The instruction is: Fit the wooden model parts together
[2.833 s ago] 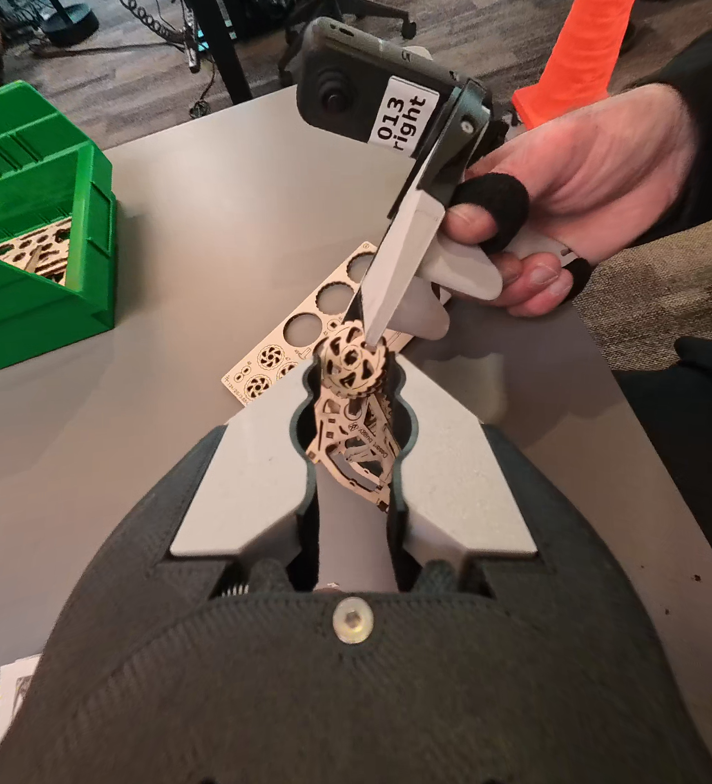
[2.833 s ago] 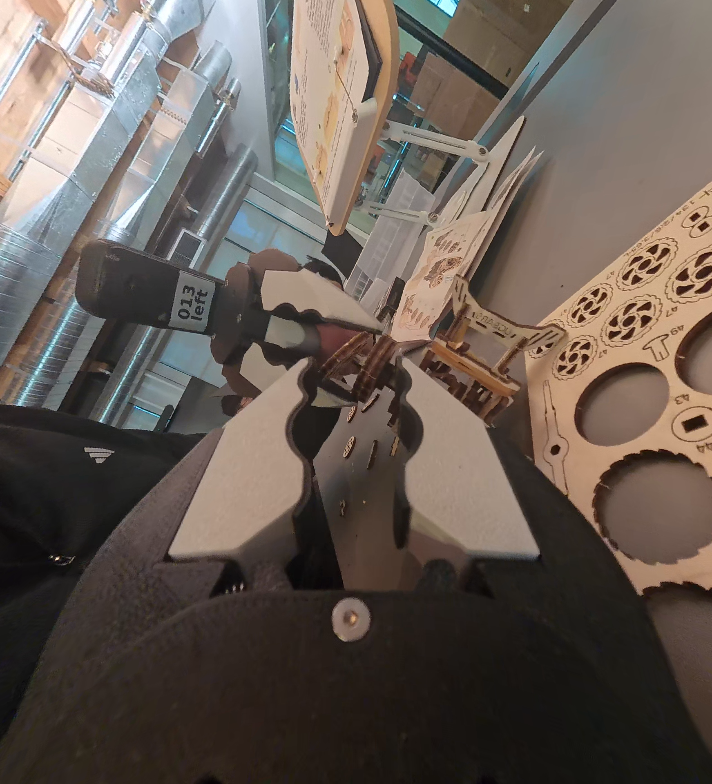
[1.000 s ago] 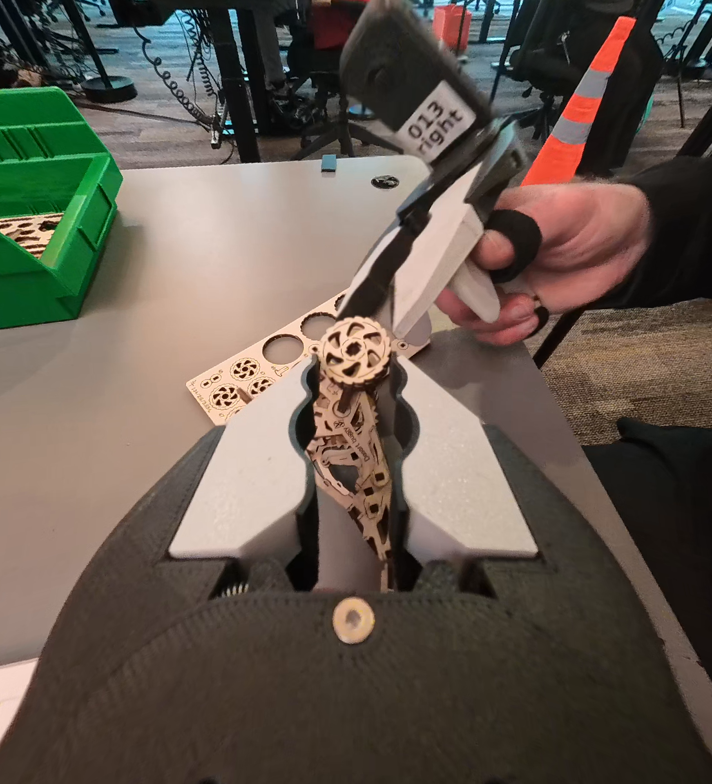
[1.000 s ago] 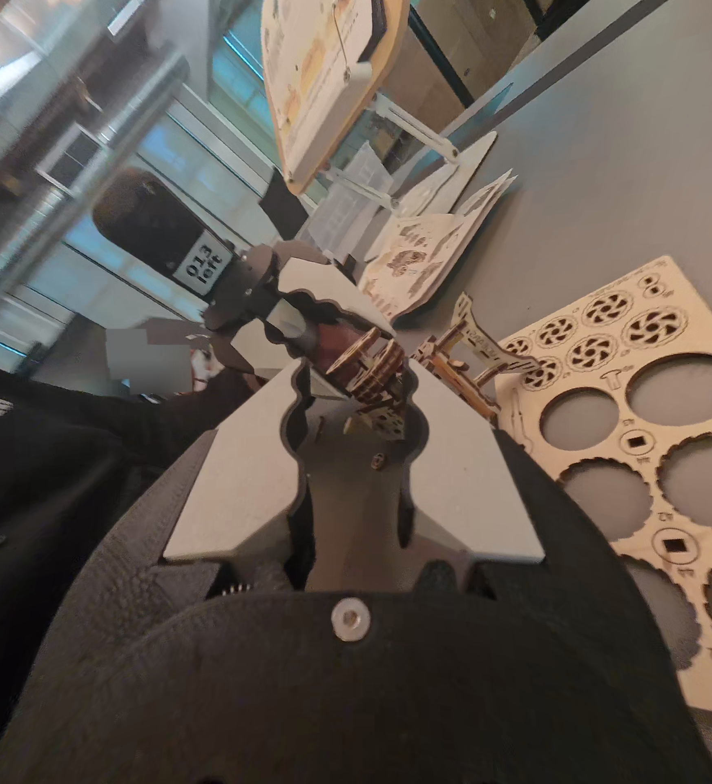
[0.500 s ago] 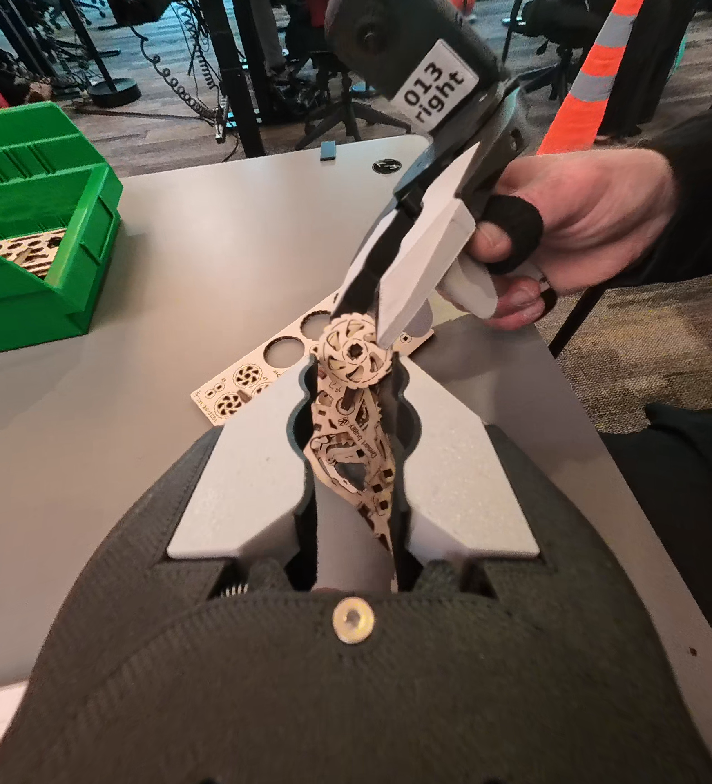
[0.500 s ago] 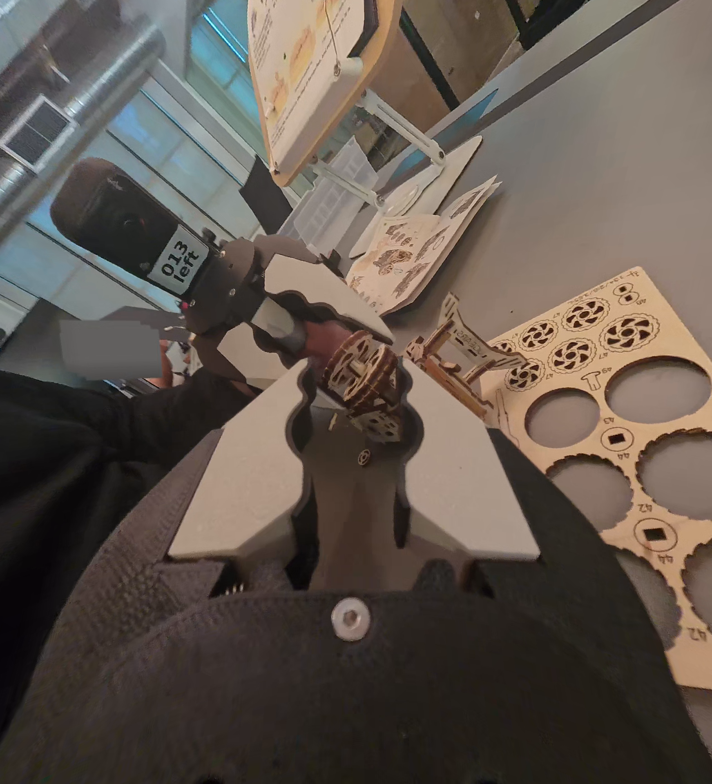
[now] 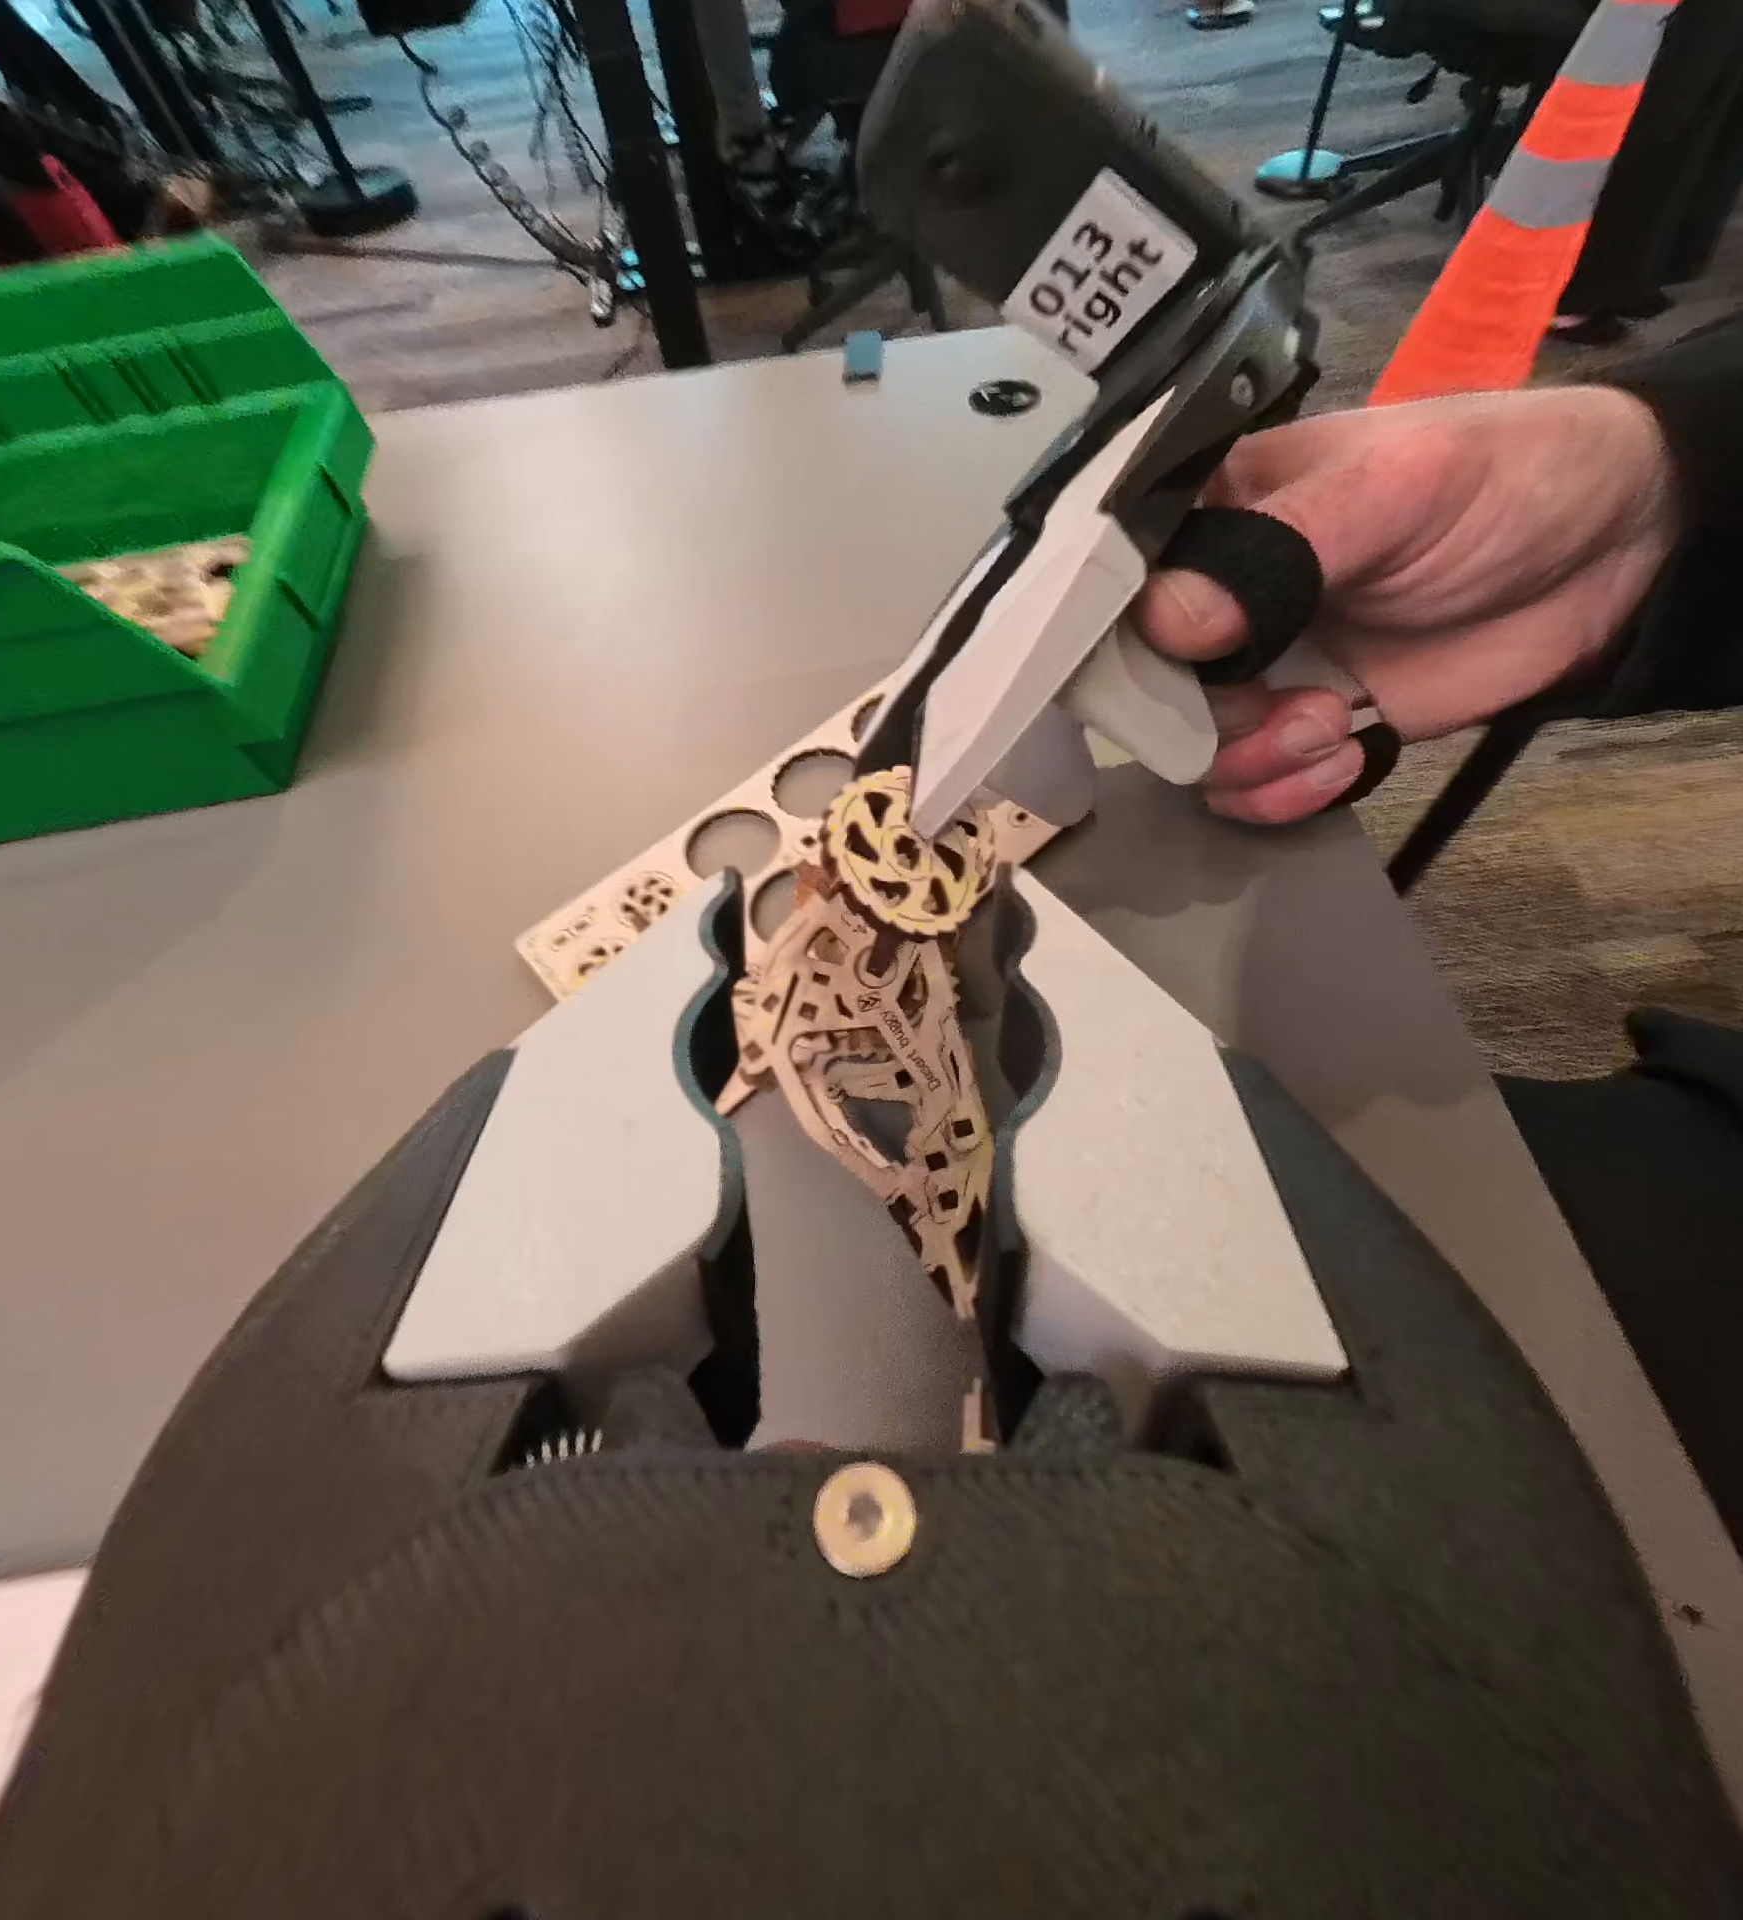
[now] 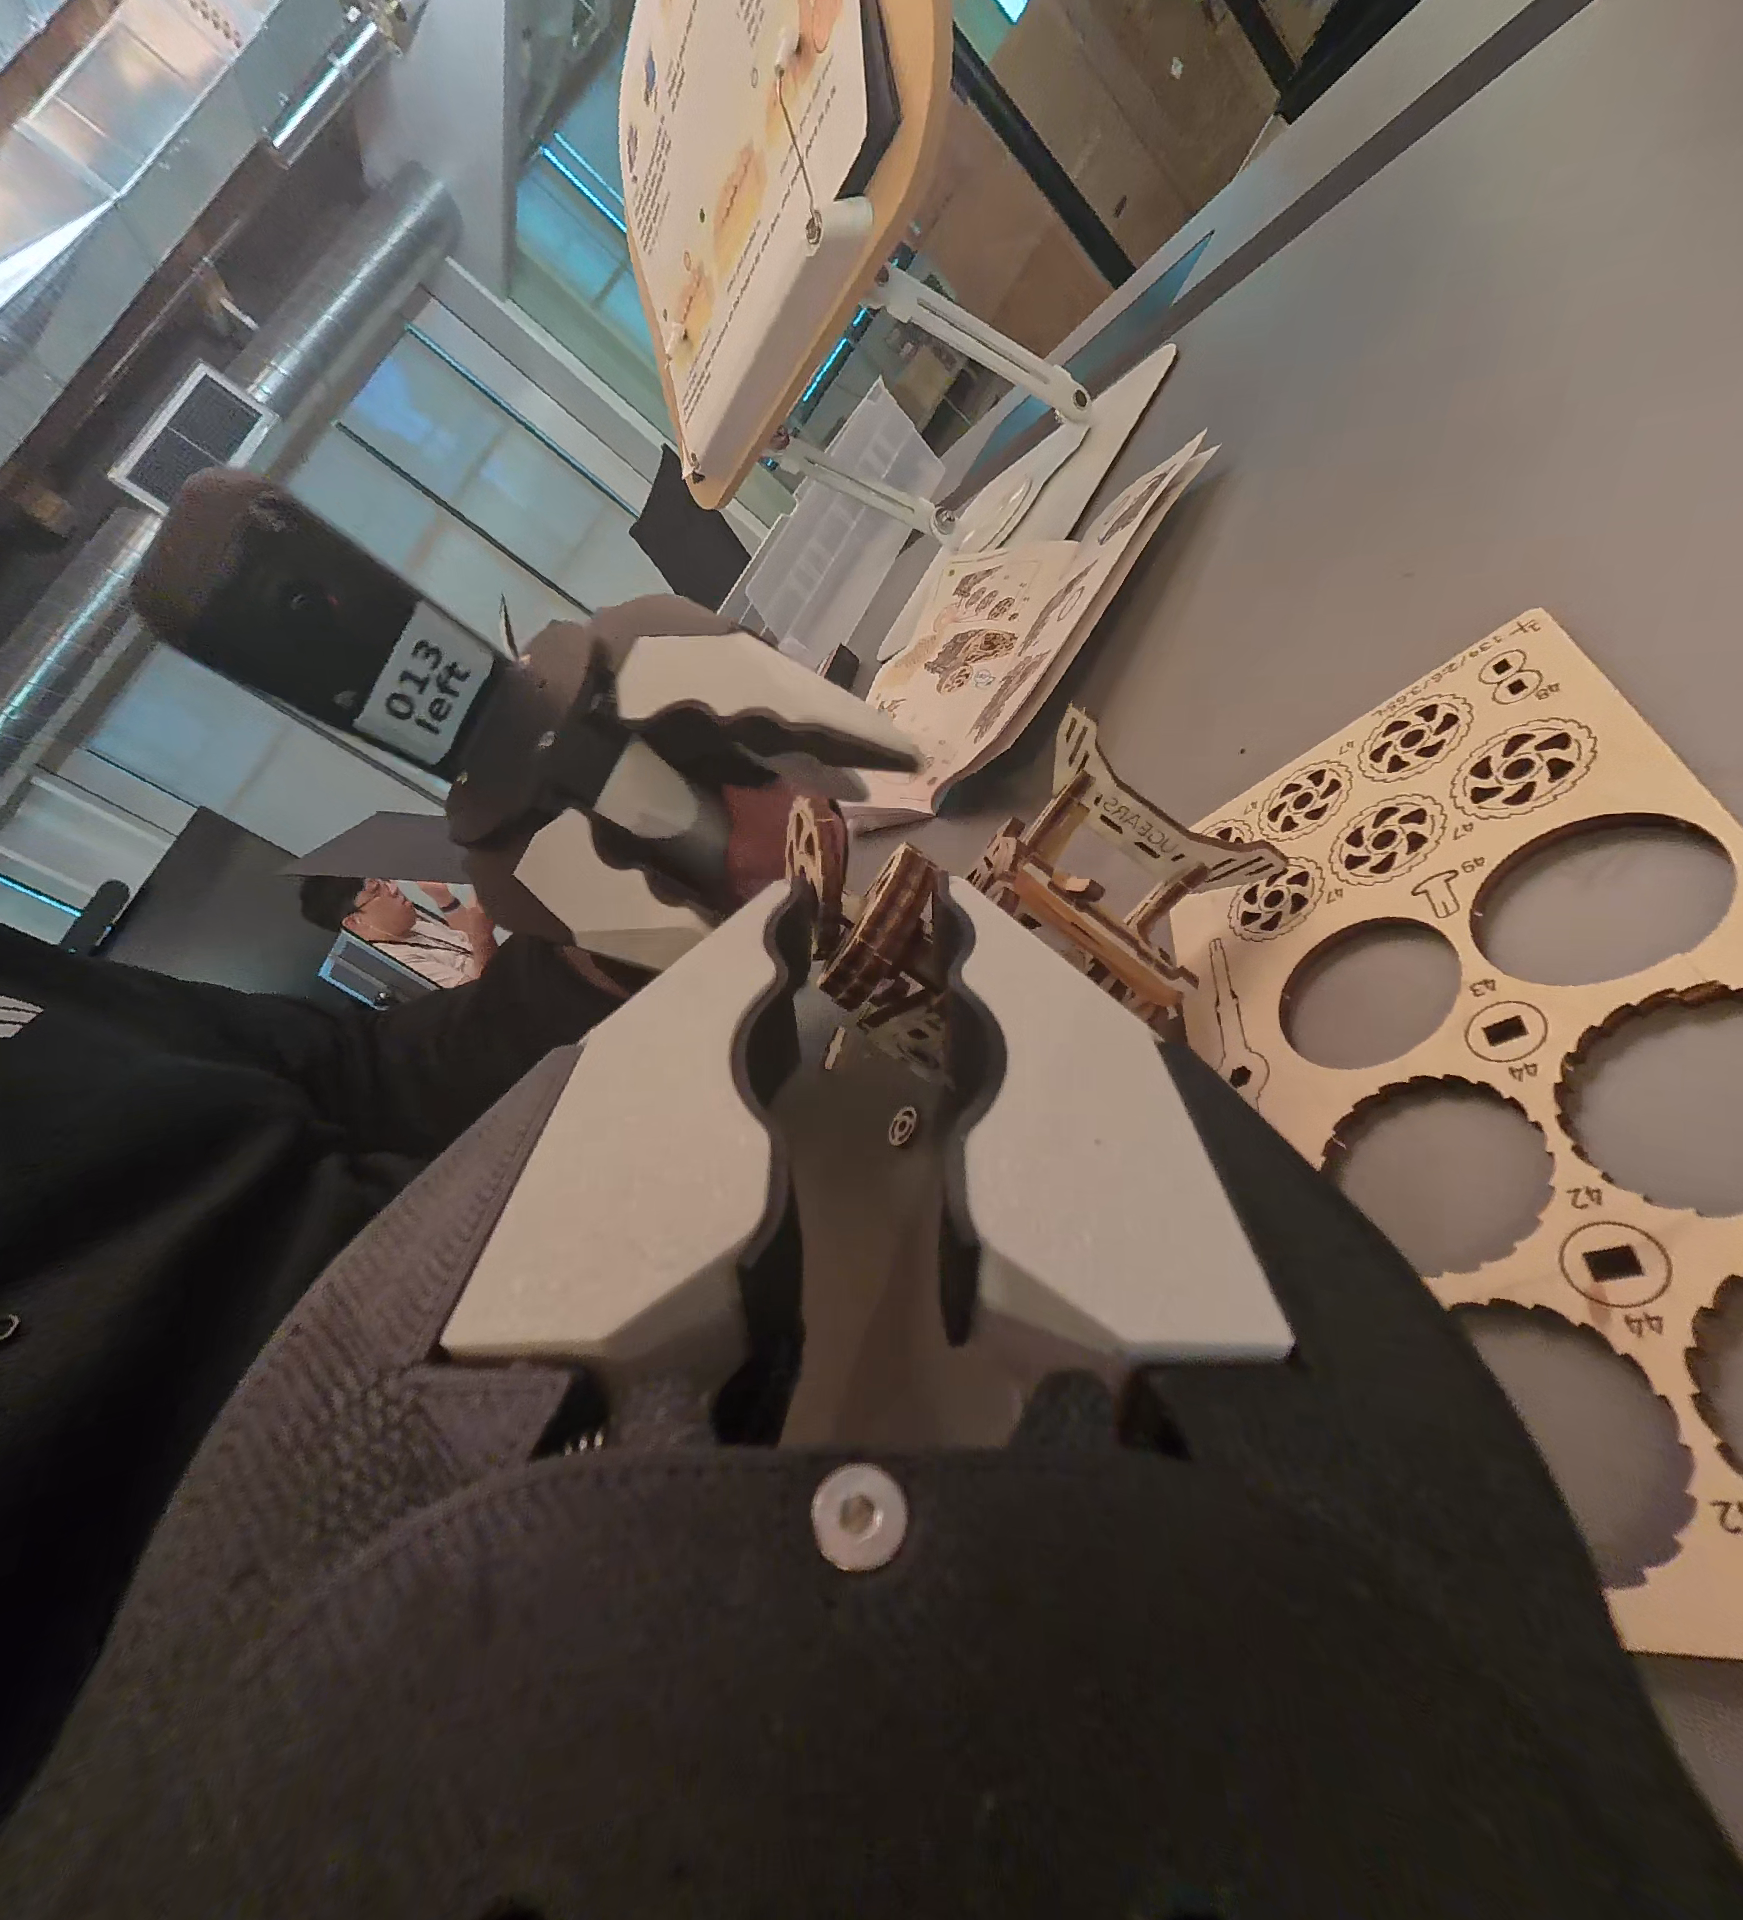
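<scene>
left gripper (image 7: 867, 1039) clamps wooden frame (image 7: 877, 1070) above parts sheet (image 8: 1532, 1039); right gripper (image 8: 872, 935) pinches gear wheel (image 7: 898, 857) at frame tip. thin laser-cut ply: light, brittle; hold rims, not spokes.

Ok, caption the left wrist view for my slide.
Left gripper holds the wooden frame while the right gripper seats a gear on top.

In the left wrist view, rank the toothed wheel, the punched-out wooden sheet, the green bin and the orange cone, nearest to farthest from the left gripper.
1. Toothed wheel, at the left gripper's fingertips.
2. Punched-out wooden sheet, on the table just beyond.
3. Green bin, far left.
4. Orange cone, off the table, upper right.
</scene>
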Demonstrator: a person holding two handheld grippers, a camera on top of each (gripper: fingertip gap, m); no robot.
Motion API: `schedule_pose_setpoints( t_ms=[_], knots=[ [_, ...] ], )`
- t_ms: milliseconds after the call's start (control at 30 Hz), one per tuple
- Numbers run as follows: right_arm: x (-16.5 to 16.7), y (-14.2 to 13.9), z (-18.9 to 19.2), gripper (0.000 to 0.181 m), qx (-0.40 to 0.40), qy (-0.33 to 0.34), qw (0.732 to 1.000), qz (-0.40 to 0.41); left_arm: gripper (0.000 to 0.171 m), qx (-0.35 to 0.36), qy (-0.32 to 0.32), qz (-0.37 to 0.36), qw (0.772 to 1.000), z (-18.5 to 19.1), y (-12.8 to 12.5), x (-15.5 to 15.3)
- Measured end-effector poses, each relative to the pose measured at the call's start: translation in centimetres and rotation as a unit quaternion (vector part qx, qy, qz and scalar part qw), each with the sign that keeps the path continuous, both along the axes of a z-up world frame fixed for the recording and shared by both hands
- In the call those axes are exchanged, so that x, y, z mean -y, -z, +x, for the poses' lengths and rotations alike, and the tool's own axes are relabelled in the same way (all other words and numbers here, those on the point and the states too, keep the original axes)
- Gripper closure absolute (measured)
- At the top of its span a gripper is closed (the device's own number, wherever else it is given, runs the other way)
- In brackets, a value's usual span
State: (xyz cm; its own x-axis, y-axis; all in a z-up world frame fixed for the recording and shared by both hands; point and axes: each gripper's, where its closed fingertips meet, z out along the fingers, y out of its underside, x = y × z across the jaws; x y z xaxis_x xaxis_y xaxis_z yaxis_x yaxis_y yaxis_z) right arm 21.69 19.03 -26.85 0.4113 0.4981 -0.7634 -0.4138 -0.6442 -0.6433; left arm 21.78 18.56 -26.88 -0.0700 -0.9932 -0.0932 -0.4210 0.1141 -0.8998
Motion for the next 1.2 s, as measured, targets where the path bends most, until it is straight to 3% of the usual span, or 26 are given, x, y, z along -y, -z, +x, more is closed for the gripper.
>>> schedule_pose_setpoints(
  t_ms=[233, 600, 867, 1033, 1200],
  knots=[
    [-0.1, 0.0, 0.0, 0.161, -0.015, -0.004, 1.000, -0.008, 0.143, -0.057, 0.007, 0.101, 0.993, -0.2, 0.5, 0.2],
    [-0.1, -0.3, 0.3, 0.161, -0.039, -0.006, 0.999, -0.019, 0.138, -0.035, 0.006, 0.147, 0.988, 0.1, -0.8, 0.3],
    [0.1, -0.3, 0.4, 0.161, -0.047, -0.022, 0.998, -0.024, 0.141, -0.053, 0.026, 0.144, 0.988, 0.4, -0.2, 0.4],
    [0.1, -0.6, 1.0, 0.145, -0.062, -0.024, 0.997, -0.026, 0.142, -0.044, 0.055, 0.123, 0.990, 0.6, -0.5, 0.6],
    [0.8, -0.6, 1.6, 0.153, -0.078, -0.021, 0.996, -0.028, 0.141, -0.035, 0.107, 0.102, 0.988, 0.7, -1.3, 0.7]
  ],
)
